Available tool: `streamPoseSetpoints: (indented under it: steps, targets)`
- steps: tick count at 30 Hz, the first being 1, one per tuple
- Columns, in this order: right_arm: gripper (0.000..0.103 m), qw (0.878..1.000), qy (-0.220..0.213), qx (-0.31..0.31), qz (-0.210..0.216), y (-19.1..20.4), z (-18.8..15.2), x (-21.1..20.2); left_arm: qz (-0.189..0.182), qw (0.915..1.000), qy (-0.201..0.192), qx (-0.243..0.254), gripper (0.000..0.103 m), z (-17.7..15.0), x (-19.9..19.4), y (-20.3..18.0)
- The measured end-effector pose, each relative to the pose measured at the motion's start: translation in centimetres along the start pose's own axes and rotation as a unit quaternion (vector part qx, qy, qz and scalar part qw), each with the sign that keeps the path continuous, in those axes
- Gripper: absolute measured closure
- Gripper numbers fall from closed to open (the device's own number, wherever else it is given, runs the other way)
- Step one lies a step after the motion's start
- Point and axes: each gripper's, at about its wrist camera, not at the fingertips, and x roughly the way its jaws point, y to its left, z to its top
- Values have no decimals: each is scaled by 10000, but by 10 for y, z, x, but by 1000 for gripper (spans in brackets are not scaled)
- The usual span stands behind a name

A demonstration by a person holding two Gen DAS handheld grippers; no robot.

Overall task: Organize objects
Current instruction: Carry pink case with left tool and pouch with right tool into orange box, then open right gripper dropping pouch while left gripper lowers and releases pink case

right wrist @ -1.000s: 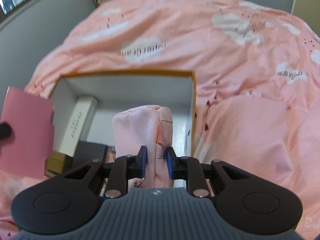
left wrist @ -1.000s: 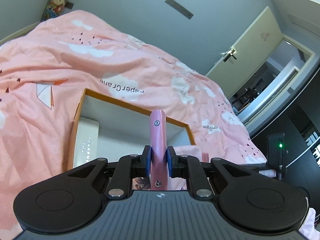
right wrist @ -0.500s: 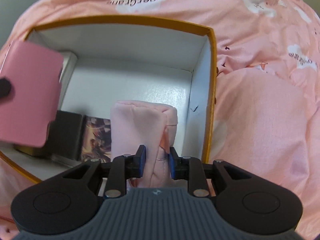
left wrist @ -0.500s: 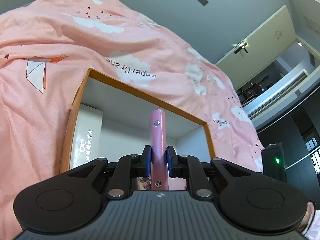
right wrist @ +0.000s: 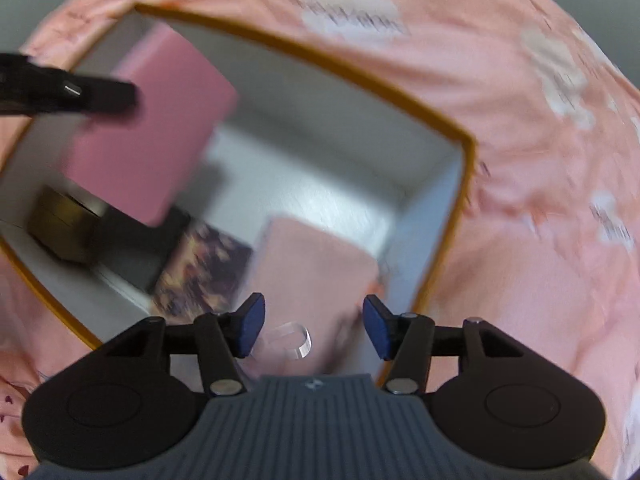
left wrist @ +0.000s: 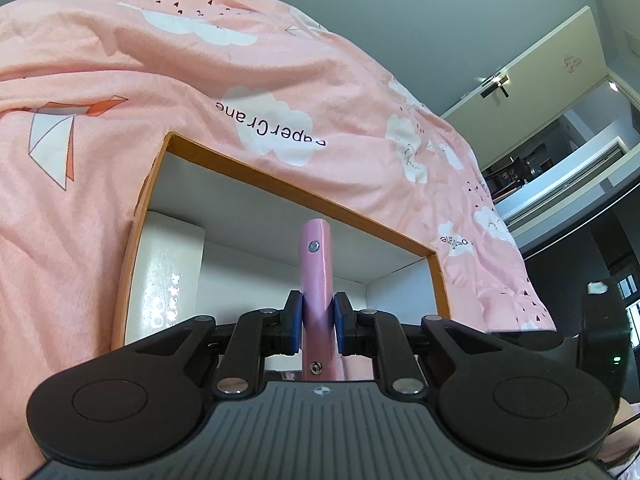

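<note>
Now your left gripper (left wrist: 316, 318) pinches pink wallet (left wrist: 316, 280) over box (right wrist: 466, 184); right gripper (right wrist: 314, 330) fingers just spread, pink cloth roll (right wrist: 312, 280) released inside.

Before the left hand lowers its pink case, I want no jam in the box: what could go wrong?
The left gripper holds the pink case over the box, whose near side is already crowded. It might land on the folded pink cloth, between the right gripper's just-opened jaws, or tip against the white carton.

A bed covered by a pink cloud-printed quilt (left wrist: 120, 128) carries 1 open orange-rimmed white cardboard box (left wrist: 288, 184) directly on it.
</note>
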Motion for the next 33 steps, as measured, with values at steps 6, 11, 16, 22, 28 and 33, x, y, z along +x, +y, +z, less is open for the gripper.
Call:
streamPoseSetpoints:
  steps: [6,11,16,22,28,33]
  targets:
    - [65,9985,-391,194,343,-14,22,23,86,9998,152,-122,85,8,17,8]
    - [70,9967,-558,393,449,-26,30,41,154,9993,262,-221,85,12,30,17]
    - [71,9976,-475,181,462,-19,25,51,193,9990,358,-194,85,14,40,19]
    - [74,9979,-61,308,569,-21,26,58,510,9973,511,105,85,16,50,12]
    - [76,9981,-179,290,521,-19,24,52,952,9917,615,608,84,12,61,5]
    - [76,9981,-380,260,410,-17,17,39,1281,9855,669,894,82,11,64,0]
